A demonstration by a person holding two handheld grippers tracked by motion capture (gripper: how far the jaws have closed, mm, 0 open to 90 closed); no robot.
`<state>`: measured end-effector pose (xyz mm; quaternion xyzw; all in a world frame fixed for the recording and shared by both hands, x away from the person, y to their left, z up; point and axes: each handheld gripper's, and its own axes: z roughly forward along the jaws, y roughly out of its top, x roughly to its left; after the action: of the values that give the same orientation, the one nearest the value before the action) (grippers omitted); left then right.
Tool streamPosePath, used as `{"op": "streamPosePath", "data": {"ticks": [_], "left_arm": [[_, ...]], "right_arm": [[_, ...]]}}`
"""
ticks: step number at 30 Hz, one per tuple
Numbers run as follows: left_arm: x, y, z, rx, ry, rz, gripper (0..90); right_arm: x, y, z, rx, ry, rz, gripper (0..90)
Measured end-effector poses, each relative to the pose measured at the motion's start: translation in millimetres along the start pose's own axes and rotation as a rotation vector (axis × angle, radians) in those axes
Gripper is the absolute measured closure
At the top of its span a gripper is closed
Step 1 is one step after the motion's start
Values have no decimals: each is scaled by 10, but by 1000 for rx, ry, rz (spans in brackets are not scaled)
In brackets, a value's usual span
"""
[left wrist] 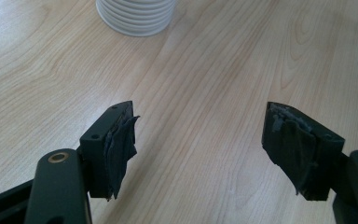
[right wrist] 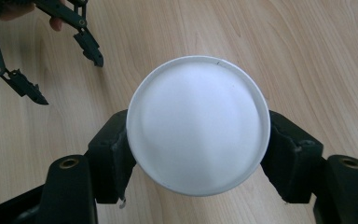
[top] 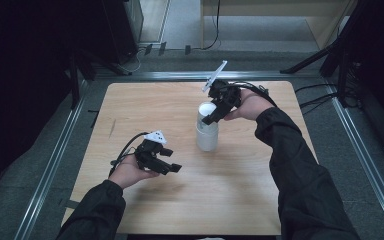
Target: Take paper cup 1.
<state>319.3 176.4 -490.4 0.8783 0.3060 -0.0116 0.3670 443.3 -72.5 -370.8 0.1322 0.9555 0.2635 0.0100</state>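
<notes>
Two grippers, one stack of white cups, one wooden worktop: we list them left to right.

Item 1, left gripper. We find its fingers spread wide and empty, hovering low over bare wood with nothing between them. In the left gripper view the pads are lined with dark, ragged padding, and the ribbed white base of the cup stack stands ahead of the fingers, well apart and slightly toward the left one. The fingers point toward that base from its lower left in the high view.

Item 2, cup stack. We record it upright on the worktop, long axis vertical, between the two grippers and nearer the right one.

Item 3, right gripper. We see it reaching in from above and behind, its fingers closed to either side of the top cup, one pad against each side wall just below the rim. The right gripper view looks straight down onto that cup's round white end, so the fingers lie along the stack's axis from the top.

Judgement: we take the vertical axis as the deciding relation. A lift straight upward would separate the top cup; the left fingers stand open to steady the base, should that be wanted.
</notes>
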Motion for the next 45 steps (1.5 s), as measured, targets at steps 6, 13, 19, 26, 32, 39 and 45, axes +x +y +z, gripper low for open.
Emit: {"op": "streamPosePath", "data": {"ticks": [6,13,19,26,32,39,45], "left_arm": [[0,-2,0,-1,-2,-1,260],[-1,-5,2,0,-4,-2,260],[-4,-8,4,3,-4,-1,259],[-6,-9,20,7,-4,1,256],[-10,-11,19,3,-11,-2,254],[-9,-25,-2,-7,-11,-9,250],[4,-25,-17,-15,-10,-10,248]], "right_arm": [[1,10,-44,-7,2,8,331],[8,55,-134,-8,5,29,336],[18,113,-234,-7,2,38,337],[61,203,-392,-14,-4,33,339],[106,263,-542,-21,-13,28,340],[206,270,-754,-44,-24,18,343],[313,215,-922,-53,-18,13,345]]}}
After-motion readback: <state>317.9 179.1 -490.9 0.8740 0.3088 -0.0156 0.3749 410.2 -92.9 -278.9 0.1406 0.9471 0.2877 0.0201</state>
